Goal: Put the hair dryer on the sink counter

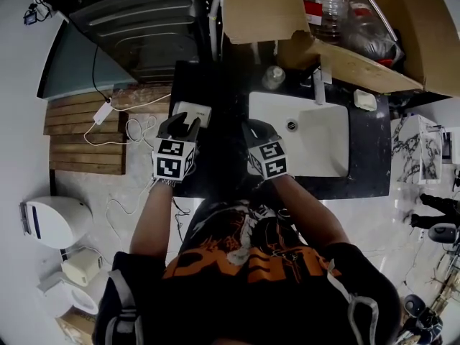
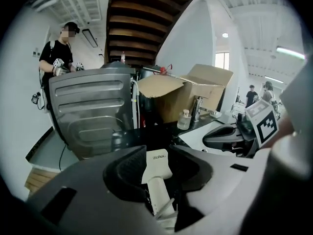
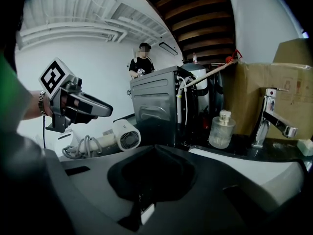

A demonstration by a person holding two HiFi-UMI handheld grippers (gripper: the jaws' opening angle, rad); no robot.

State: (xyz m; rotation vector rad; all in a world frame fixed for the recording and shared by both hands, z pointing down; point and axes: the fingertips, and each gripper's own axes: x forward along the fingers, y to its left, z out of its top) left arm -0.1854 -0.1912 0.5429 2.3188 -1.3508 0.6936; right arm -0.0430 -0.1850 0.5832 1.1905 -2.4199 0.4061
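Left claw (image 1: 185, 126): closing around the hair dryer (image 2: 157, 166), not pinching yet.
Right claw (image 3: 155, 150): clenched, empty.
Grip: I'm centring on the handle (image 2: 159, 196), minding its cord (image 3: 78, 148).

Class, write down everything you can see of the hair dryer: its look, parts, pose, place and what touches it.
The hair dryer is white, smooth plastic by its look: a short barrel with a round slatted grille, small grey lettering, and a straight handle. It lies flat on the dark counter, left of the sink, its pale cable bunched by the handle end. The left gripper hovers over it, jaws closing, seemingly clear of it with nothing gripped.
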